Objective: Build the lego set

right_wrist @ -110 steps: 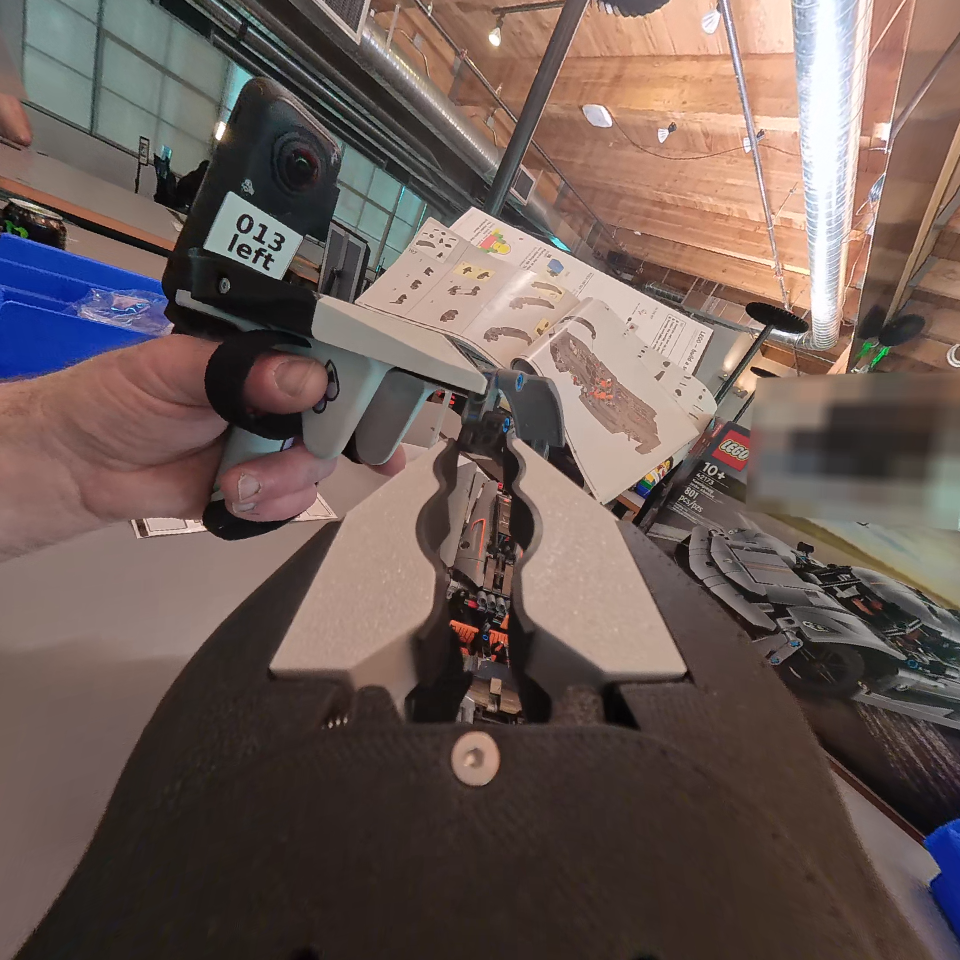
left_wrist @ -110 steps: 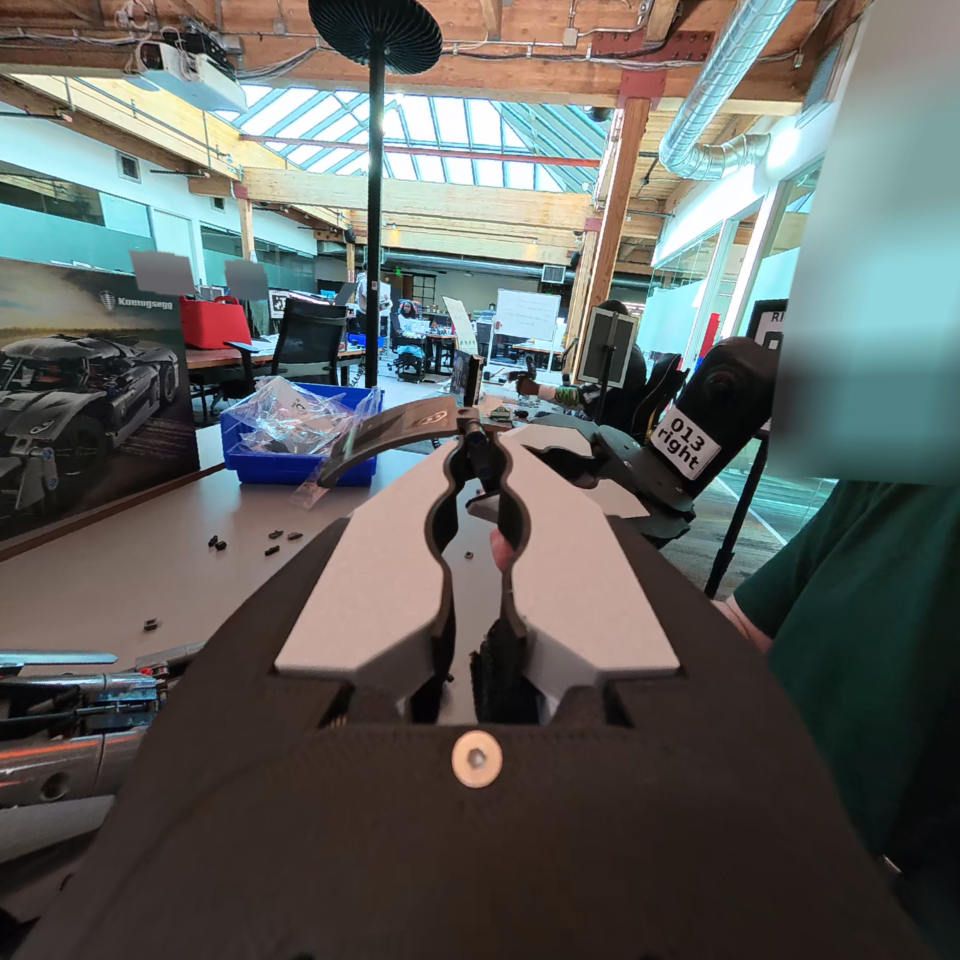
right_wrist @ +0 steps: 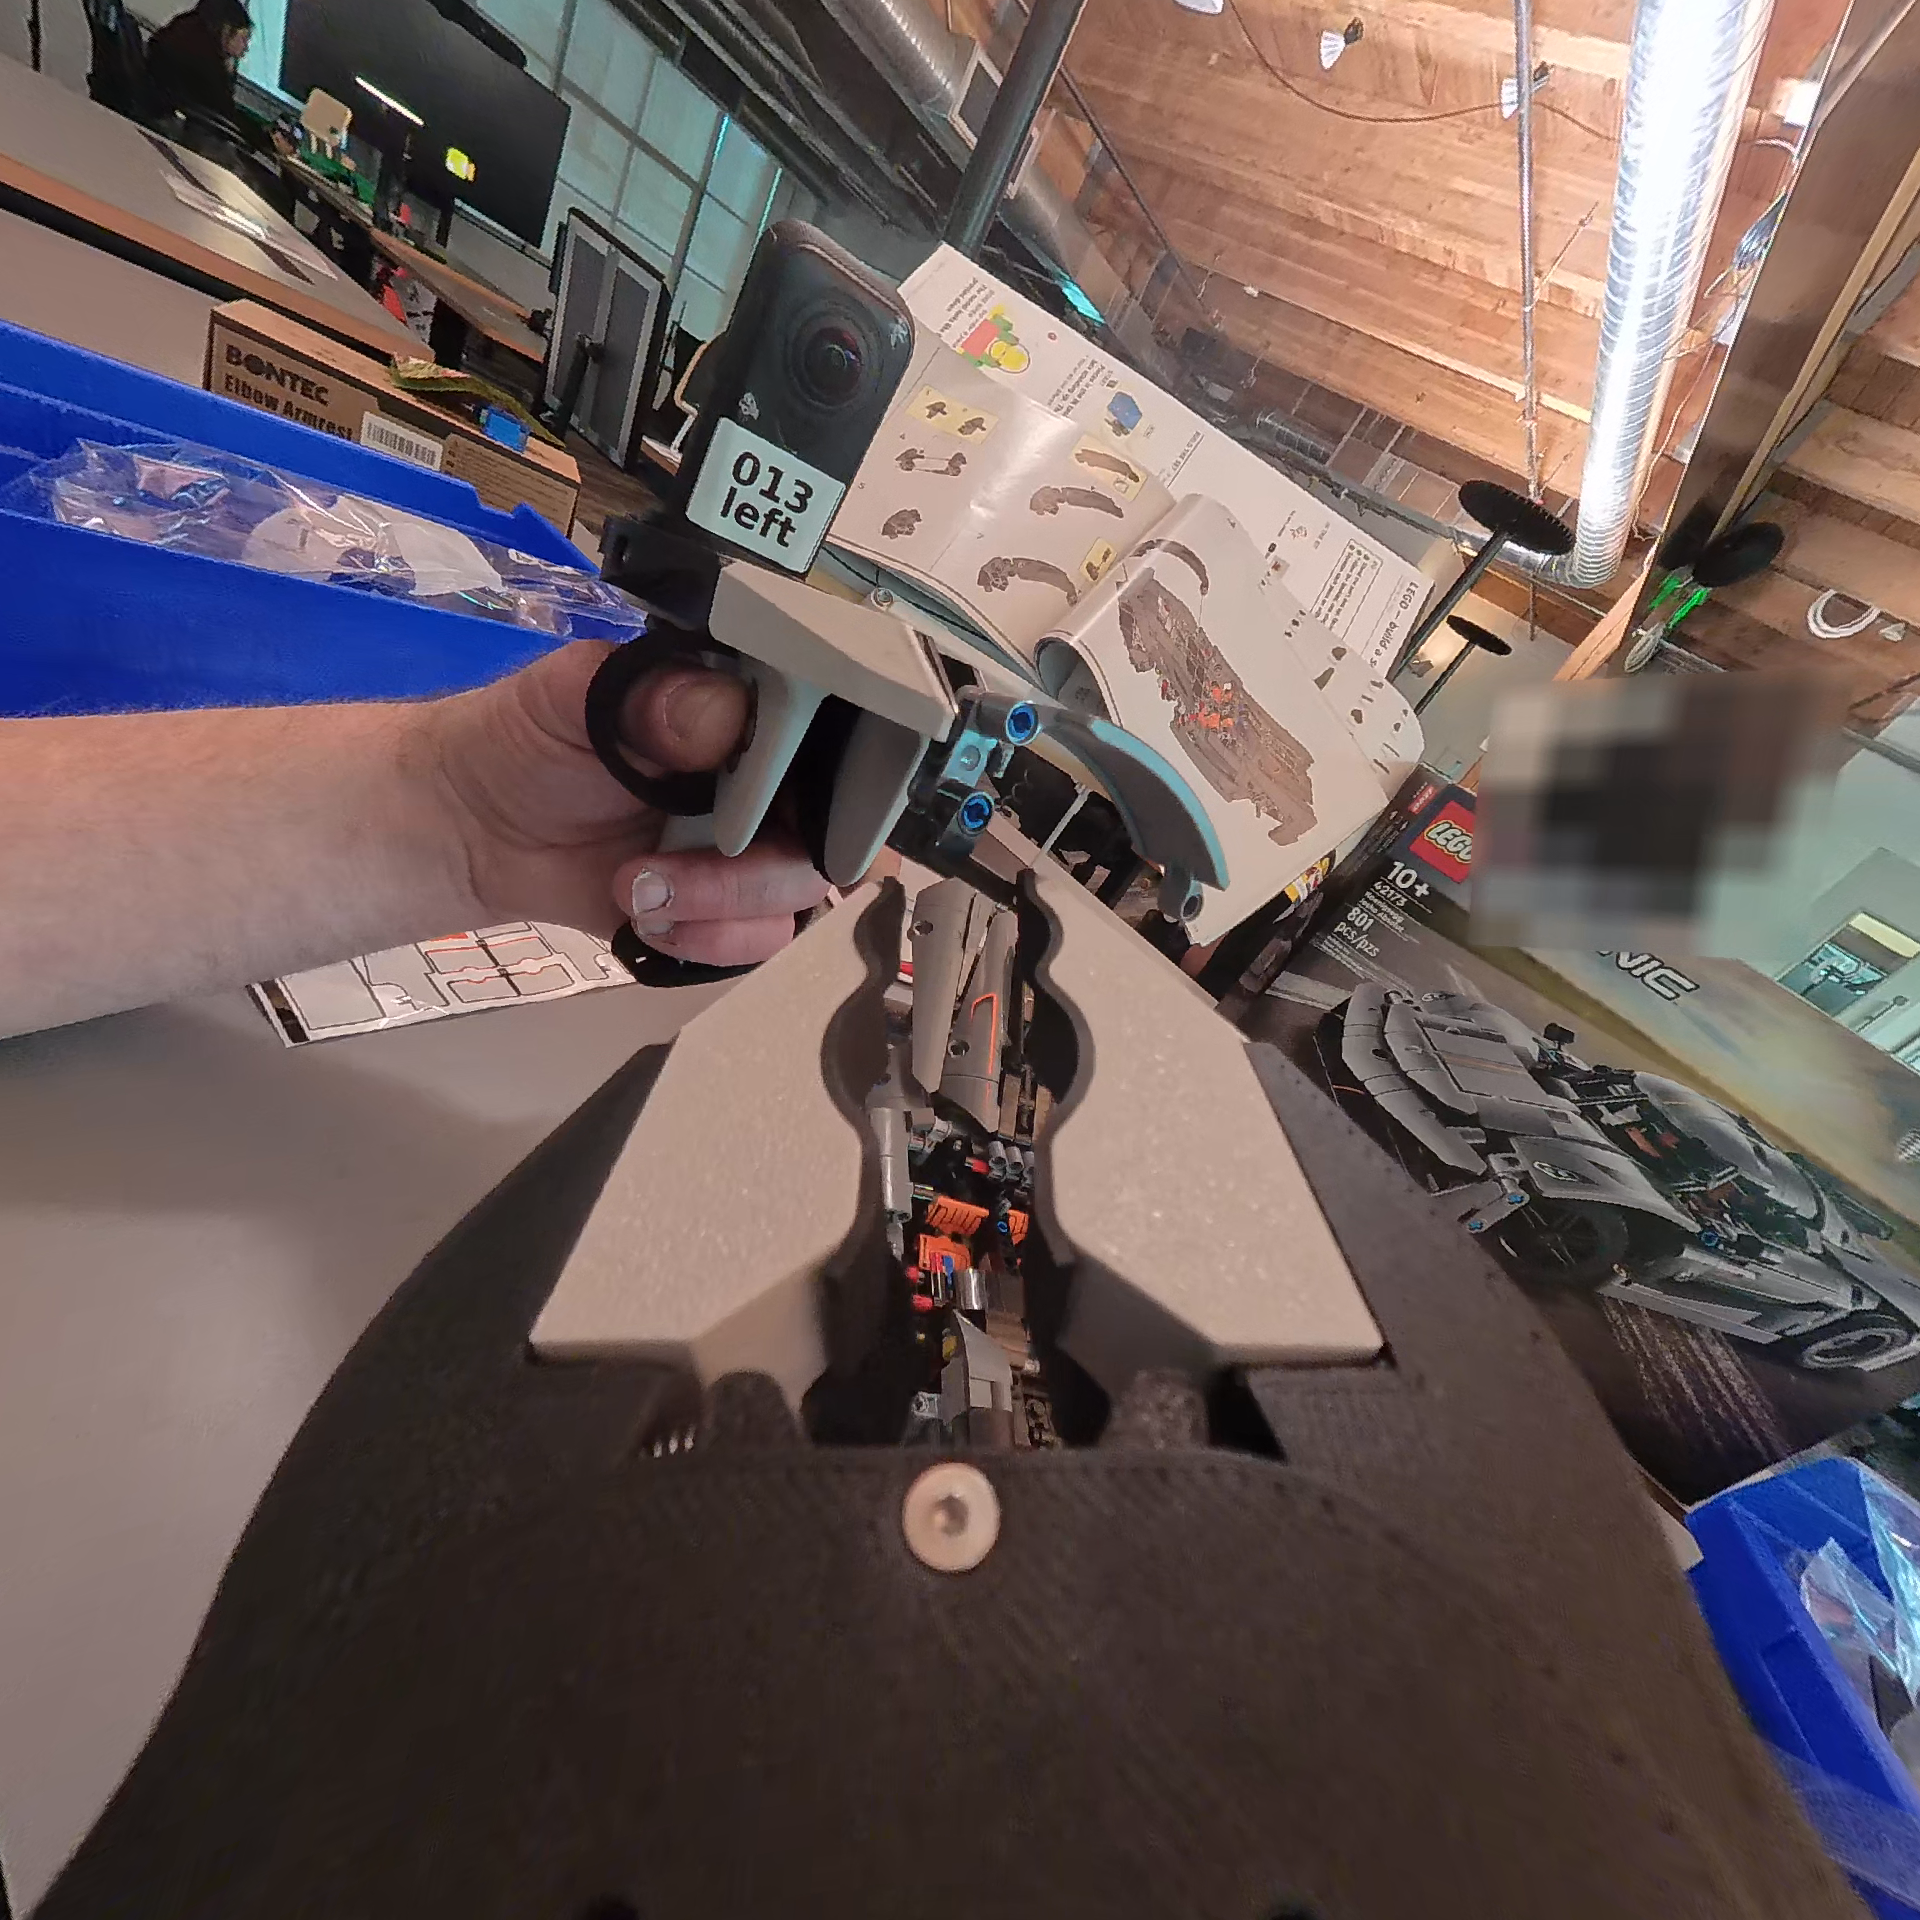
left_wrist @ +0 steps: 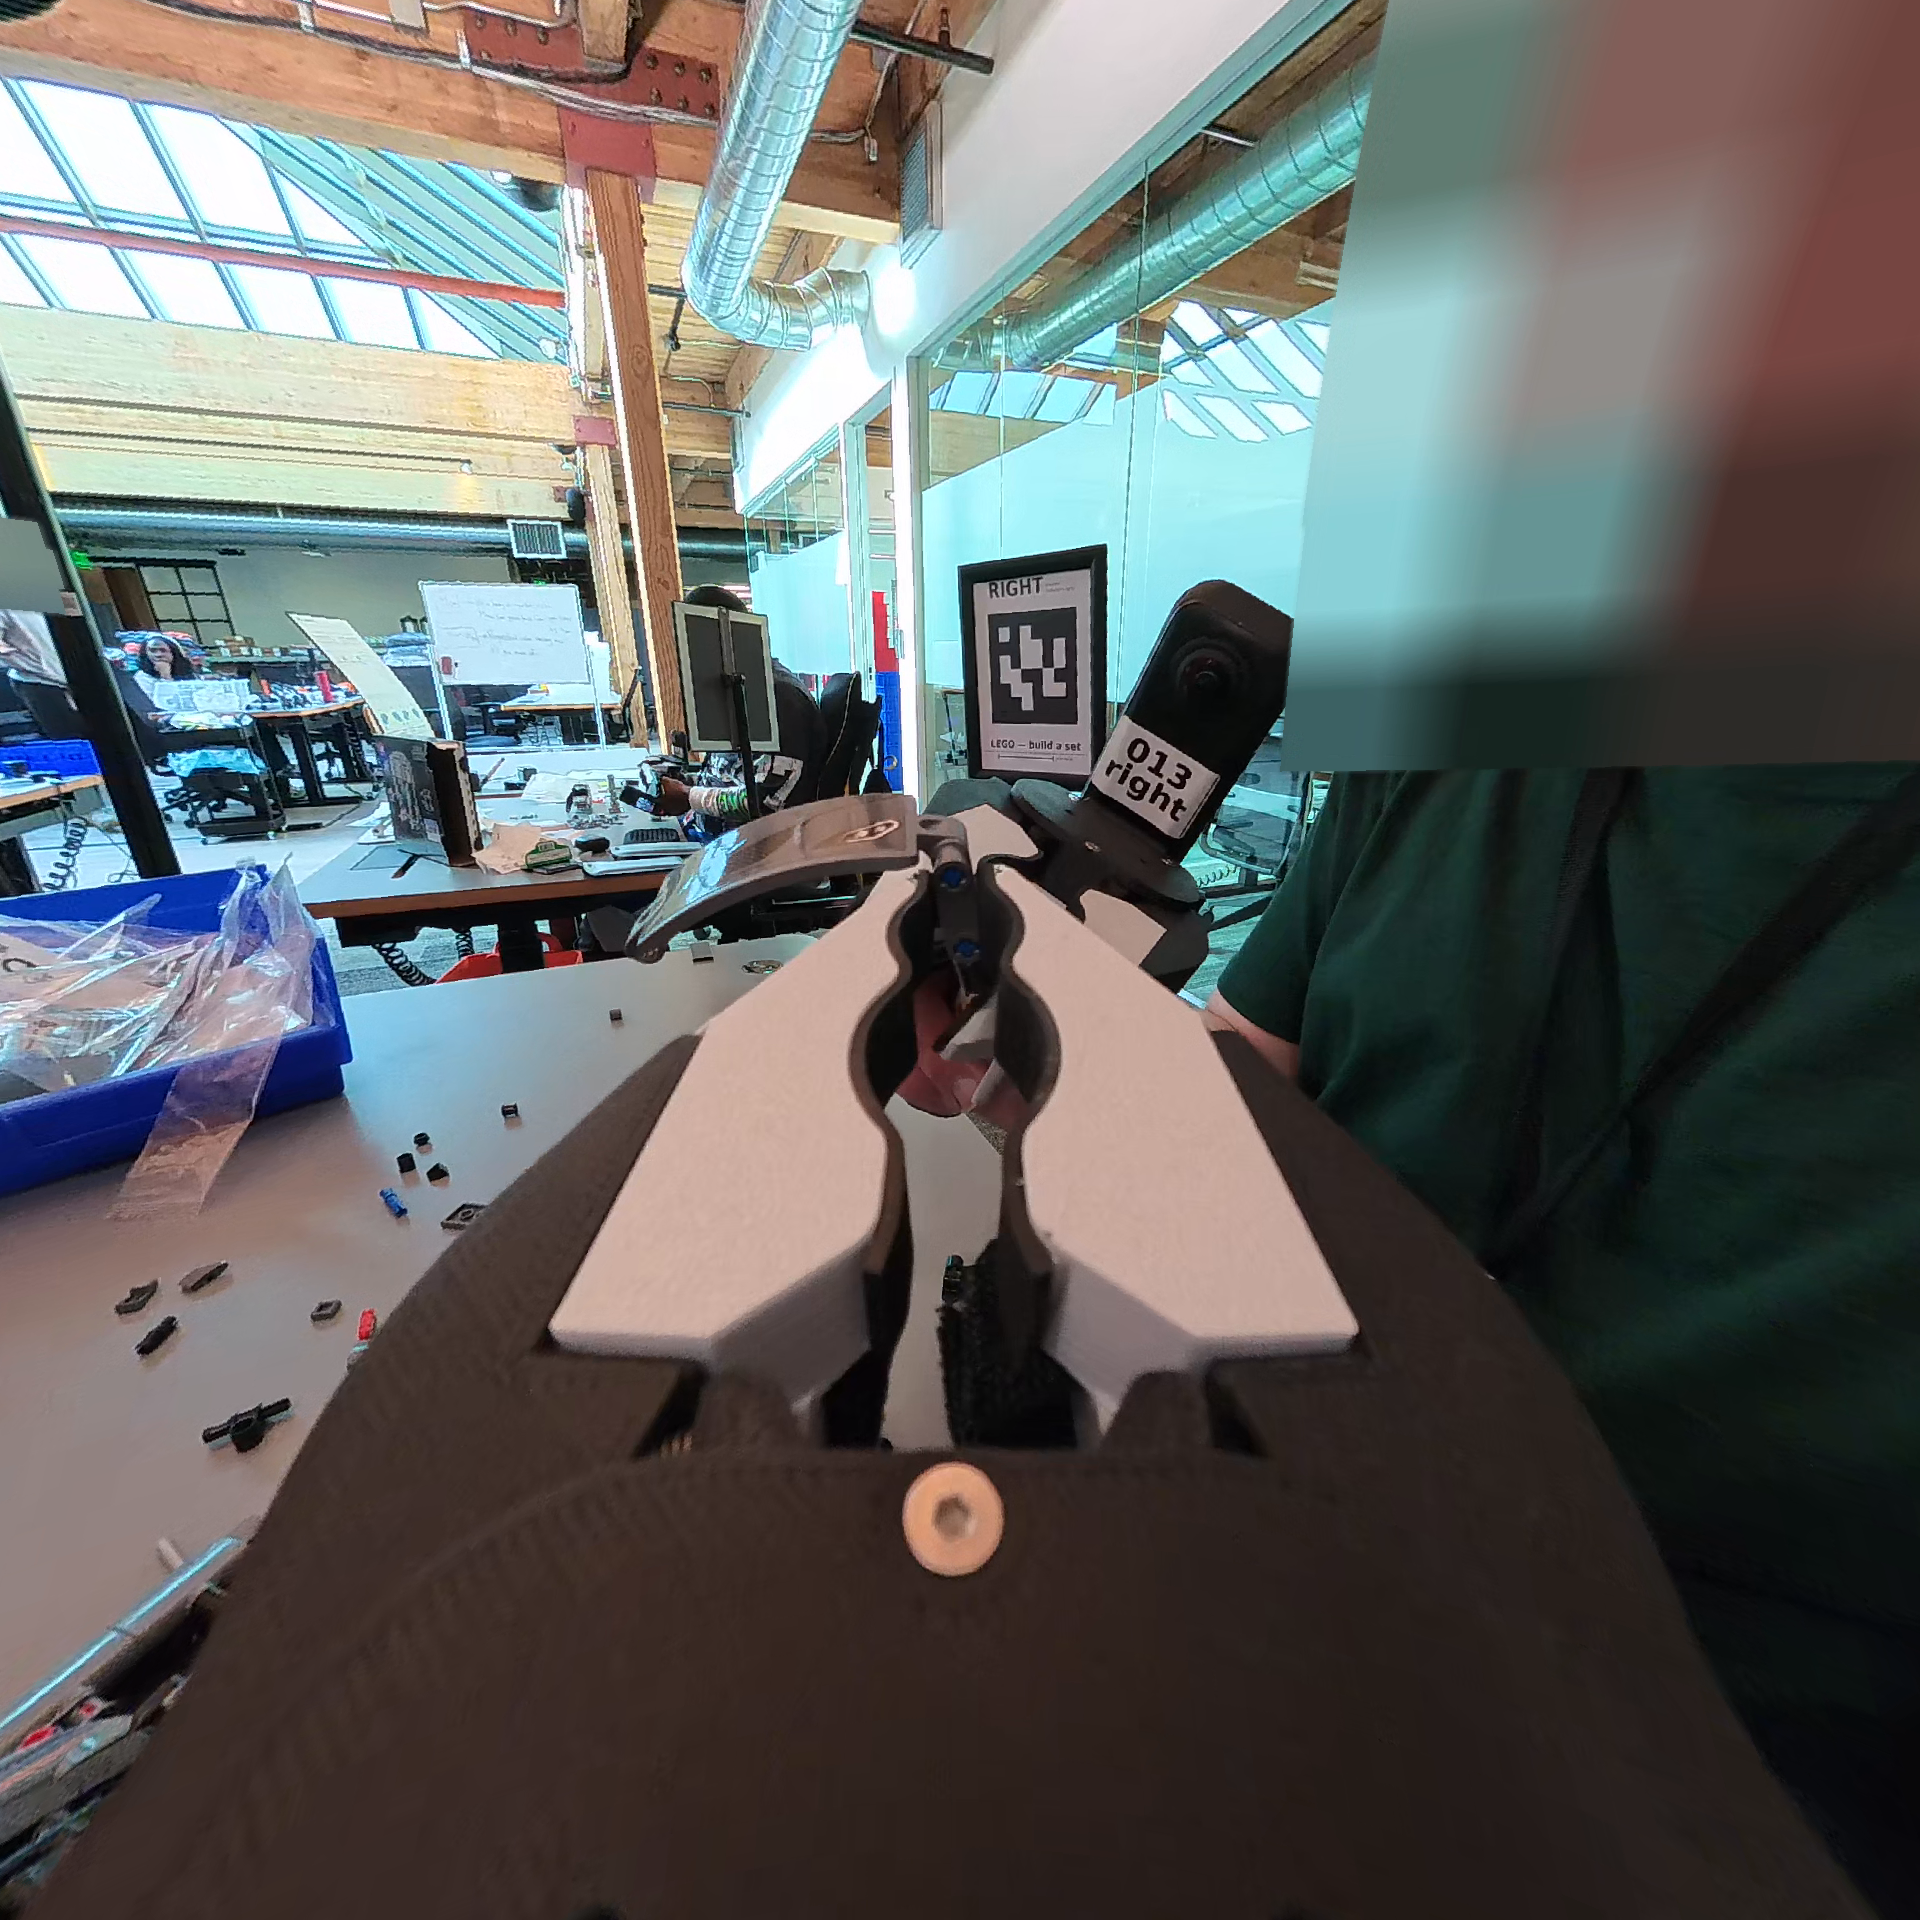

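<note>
At the centre of the left wrist view, my left gripper pinches a small dark beam with blue pins, and the curved grey panel hangs off it toward the left. My right gripper, fingers narrow with nothing between them that I can see, sits just under that piece in the right wrist view. The half-built car lies below, glimpsed through the finger gap. Risk now: the grip is thin, so a push from the right could twist the panel loose or drop it among the loose pins on the table. The contact point itself is hidden behind my fingers, and most of the car is cut off.
</note>
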Demonstrator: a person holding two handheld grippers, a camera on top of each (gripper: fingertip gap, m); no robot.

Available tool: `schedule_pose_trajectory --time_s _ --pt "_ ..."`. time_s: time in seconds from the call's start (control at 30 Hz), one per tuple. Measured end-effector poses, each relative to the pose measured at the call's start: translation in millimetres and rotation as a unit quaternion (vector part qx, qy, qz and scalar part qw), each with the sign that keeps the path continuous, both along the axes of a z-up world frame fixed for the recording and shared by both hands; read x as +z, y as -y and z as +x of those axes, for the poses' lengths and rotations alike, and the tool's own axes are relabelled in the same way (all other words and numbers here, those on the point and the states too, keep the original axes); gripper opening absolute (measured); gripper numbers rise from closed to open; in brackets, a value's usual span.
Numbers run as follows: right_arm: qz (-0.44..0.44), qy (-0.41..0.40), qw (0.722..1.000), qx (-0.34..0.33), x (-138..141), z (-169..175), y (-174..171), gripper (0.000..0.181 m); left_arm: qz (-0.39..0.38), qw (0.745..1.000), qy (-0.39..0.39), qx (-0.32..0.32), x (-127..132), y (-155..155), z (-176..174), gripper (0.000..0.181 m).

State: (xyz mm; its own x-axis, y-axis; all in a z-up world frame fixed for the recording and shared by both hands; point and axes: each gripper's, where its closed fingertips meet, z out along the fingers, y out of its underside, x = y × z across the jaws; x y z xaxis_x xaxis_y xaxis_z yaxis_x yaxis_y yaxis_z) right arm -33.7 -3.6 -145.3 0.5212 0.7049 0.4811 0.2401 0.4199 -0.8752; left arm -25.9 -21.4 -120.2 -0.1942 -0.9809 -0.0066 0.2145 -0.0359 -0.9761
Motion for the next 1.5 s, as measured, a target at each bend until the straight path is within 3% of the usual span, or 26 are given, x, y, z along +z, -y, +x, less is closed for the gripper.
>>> schedule_pose_trajectory --time_s 0.77,1.2,1.5 --pt "0.001 -0.008 1.0 0.011 2.7 1.6 4.9 0.024 0.002 1.0 -0.006 0.004 -2.3 -1.3 2.0 0.005" --pt "-0.098 -0.027 0.99 0.099 -4.4 -3.2 12.9 0.015 0.015 1.0 -0.025 0.001 -8.9 2.3 7.8 0.006" --pt "-0.19 -0.069 0.962 0.182 -2.1 0.3 16.5 0.009 0.023 0.999 -0.033 0.003 -11.8 3.0 10.6 0.005"
